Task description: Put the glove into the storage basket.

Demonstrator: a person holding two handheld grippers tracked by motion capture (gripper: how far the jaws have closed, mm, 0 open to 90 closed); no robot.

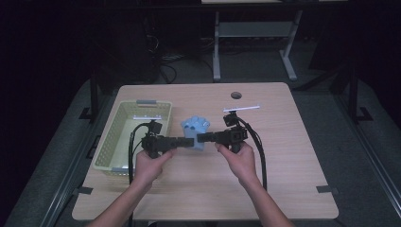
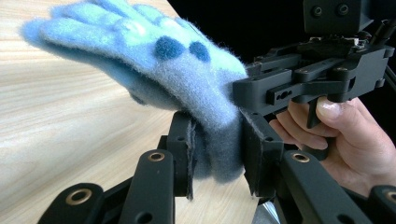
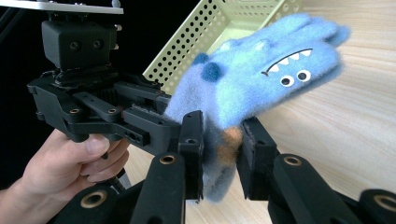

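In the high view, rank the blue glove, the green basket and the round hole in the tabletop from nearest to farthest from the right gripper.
1. blue glove: pinched in the right gripper, at the table's middle.
2. round hole: toward the table's far edge, just right of centre.
3. green basket: on the table's left side, past the left gripper, which also grips the glove.

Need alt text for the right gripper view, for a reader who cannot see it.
A fuzzy blue glove with a monster face is clamped at its cuff between the right gripper's black jaws. The left gripper grips the same cuff from the left, with a perforated green basket behind on the wooden table.
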